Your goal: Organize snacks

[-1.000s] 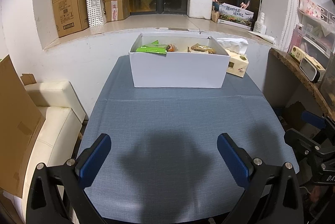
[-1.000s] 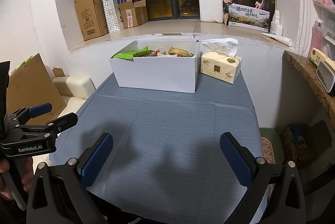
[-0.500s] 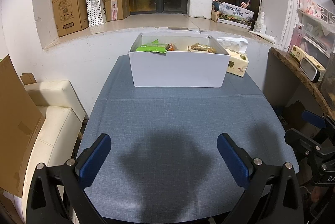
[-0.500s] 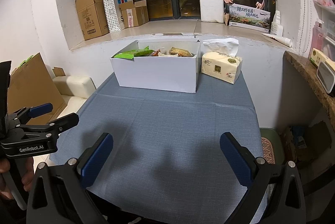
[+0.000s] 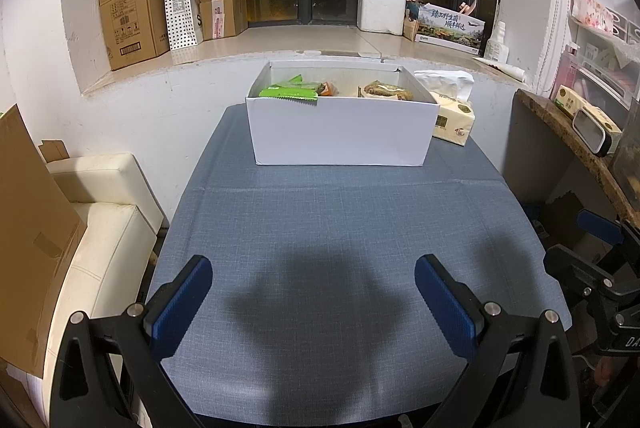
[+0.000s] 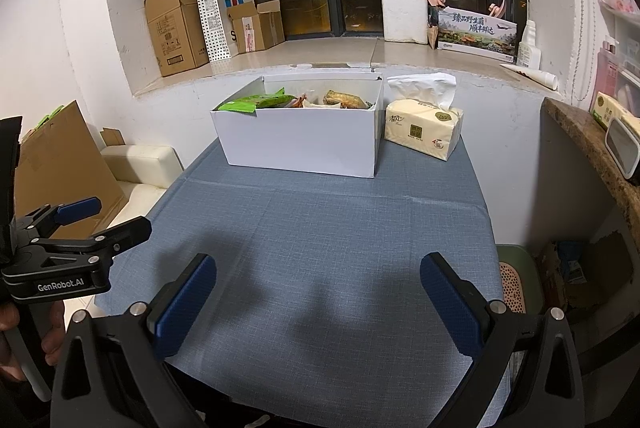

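Left wrist view shows the left gripper (image 5: 312, 288) and right gripper (image 6: 318, 288) with jaws apart, empty, over the table's (image 5: 340, 228) near edge, probably because the snacks (image 5: 290, 91) already sit in the white box (image 5: 340, 134) at its far edge.

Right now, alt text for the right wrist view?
An open white box holding green and brown snack packets sits at the far end of a blue-clothed table, a tissue pack beside it. The right gripper hangs open and empty over the near edge, with the left gripper at the frame's left.
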### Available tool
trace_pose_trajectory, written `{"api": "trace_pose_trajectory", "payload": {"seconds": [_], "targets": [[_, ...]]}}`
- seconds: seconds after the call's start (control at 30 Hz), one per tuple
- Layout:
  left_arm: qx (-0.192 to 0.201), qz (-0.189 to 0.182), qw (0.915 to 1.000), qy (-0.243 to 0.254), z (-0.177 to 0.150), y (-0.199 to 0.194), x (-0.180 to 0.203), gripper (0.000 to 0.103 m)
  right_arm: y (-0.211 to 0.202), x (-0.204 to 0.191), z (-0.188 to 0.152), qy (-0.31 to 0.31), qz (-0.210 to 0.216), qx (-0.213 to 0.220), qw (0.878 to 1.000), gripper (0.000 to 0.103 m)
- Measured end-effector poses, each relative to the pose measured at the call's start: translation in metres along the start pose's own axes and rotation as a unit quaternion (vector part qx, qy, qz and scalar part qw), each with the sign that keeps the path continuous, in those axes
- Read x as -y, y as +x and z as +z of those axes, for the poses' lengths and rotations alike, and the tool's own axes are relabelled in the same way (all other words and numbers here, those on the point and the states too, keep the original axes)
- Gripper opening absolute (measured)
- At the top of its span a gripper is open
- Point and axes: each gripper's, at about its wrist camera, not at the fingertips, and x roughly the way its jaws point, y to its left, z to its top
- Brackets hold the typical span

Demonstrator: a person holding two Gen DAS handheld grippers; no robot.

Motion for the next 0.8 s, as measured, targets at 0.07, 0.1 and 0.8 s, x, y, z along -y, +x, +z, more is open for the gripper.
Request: {"api": "trace_pose_trajectory", "payload": {"seconds": [0.07, 0.1, 0.8], "targets": [[0.0, 0.0, 1.0, 0.0, 0.0003, 0.0003, -0.0005, 0.103, 0.0003, 0.0, 0.0, -0.001, 0.0, -0.001, 1.0, 0.103], [0.0, 0.0, 1.0, 0.0, 0.0001, 0.0001, -0.0004, 0.103, 0.0004, 0.0, 0.0, -0.001, 0.0, -0.001, 1.0, 0.103], [-0.004, 0.001, 1.0, 0.003, 0.0008, 0.0008, -0.0019, 0.103, 0.0001, 0.0004, 0.0001, 0.0, 0.001, -0.002, 1.0, 0.103]]}}
